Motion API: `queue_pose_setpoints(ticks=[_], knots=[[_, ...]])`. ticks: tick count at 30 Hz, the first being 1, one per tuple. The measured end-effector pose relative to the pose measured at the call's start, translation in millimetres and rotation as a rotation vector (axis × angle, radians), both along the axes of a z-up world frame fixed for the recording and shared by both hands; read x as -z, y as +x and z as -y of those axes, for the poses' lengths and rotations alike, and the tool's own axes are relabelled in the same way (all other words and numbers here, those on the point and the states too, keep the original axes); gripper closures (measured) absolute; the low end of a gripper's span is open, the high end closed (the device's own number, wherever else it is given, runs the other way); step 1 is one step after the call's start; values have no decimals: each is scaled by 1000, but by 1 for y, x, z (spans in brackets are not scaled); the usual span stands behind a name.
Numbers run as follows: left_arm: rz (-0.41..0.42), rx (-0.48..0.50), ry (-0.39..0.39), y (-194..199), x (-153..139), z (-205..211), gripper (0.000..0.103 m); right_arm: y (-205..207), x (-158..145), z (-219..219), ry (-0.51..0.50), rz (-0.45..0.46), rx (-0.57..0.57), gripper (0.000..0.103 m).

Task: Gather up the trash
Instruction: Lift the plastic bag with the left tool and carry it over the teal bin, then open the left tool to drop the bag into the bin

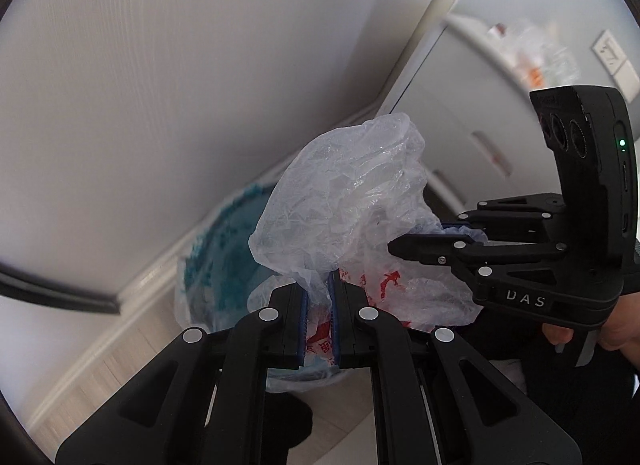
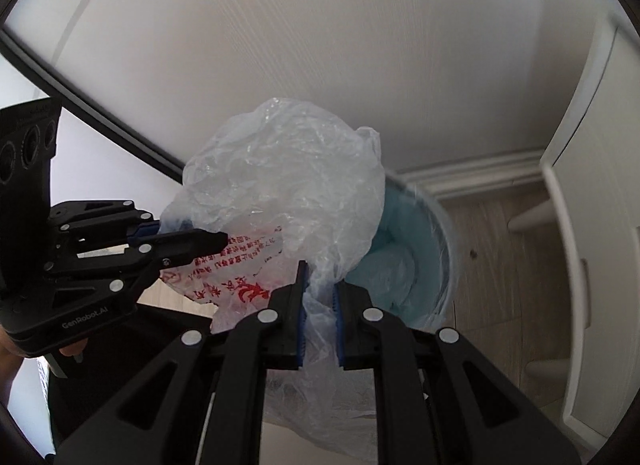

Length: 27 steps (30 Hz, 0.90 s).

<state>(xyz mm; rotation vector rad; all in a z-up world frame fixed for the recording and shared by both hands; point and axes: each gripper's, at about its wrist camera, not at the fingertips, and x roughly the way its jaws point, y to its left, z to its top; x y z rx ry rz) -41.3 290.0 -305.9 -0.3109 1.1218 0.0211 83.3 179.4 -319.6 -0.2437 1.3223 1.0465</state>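
Simply crumpled, translucent plastic bag [image 1: 340, 193], red-printed

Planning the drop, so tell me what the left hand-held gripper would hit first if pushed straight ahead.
The left hand-held gripper is already shut on the plastic bag, which bulges ahead of it. Past the bag, the blue-lined bin lies slightly left, then probably the white wall; depth is unclear.
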Motion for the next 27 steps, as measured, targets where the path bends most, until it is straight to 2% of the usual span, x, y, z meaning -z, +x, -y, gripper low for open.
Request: queue_pose_setpoints(ticks=[5, 12, 16, 19, 20, 21, 22, 23, 25, 27], knots=[[-82, 0, -24, -3, 43, -19, 95, 3, 40, -14, -47, -42, -21, 91], [-171, -24, -64, 14, 94, -22, 95, -6, 86, -28, -107, -77, -81, 91], [-208, -31, -68, 14, 113, -21, 95, -12, 101, -37, -139, -73, -123, 91], [-225, -33, -58, 16, 120, -19, 94, -19, 101, -42, -144, -42, -154, 91], [-222, -32, -52, 15, 121, -21, 91, -21, 99, -42, -147, -38, -158, 86], [-224, -34, -45, 14, 121, -23, 79, -21, 98, -41, -147, -40, -162, 78], [-226, -40, -41, 13, 121, -25, 65, -21, 97, -39, -143, -35, -162, 59], [-224, -47, -40, 12, 119, -27, 60, -21, 94, -38, -137, -20, -164, 39], [-214, -52, -22, 12, 116, -30, 41, -21, 92, -35, -137, 7, -177, 19], [-192, -58, -6, 9, 113, -36, 31, -22, 83, -32, -138, 47, -186, 16]])
